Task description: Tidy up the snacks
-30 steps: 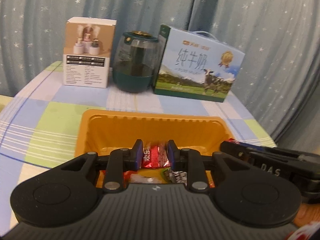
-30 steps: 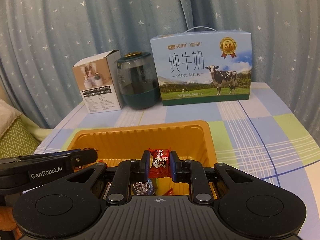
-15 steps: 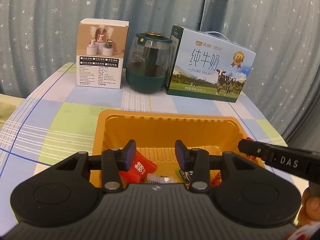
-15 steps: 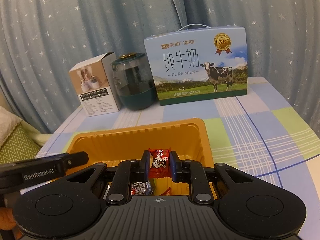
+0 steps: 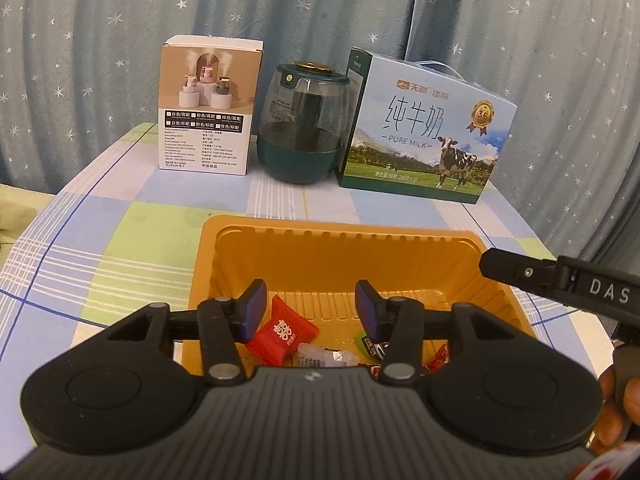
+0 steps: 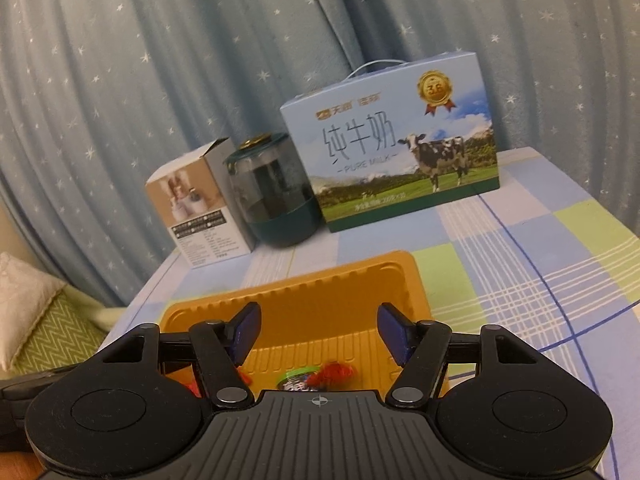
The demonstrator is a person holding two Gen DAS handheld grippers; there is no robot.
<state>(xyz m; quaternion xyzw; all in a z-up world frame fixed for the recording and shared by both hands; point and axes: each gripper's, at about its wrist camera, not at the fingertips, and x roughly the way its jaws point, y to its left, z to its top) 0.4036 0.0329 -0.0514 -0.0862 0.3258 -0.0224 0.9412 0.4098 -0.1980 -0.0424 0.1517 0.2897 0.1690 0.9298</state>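
Left tongs (image 5: 310,308) opening above red candy (image 5: 283,334), right tongs (image 6: 318,334) opening, empty

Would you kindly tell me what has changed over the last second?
Both grippers let go: the left gripper, jaws opening, dropped its red wrapped candy into the orange plastic tray; the right gripper, jaws opening, no longer holds its red candy. The tray, blue milk carton and dark green jar stayed put.

"PURE MILK", "36" medal on milk carton (image 5: 424,136); "MADE IN CHINA" on white box (image 5: 206,112); "DAS" on right gripper's finger (image 5: 580,286).
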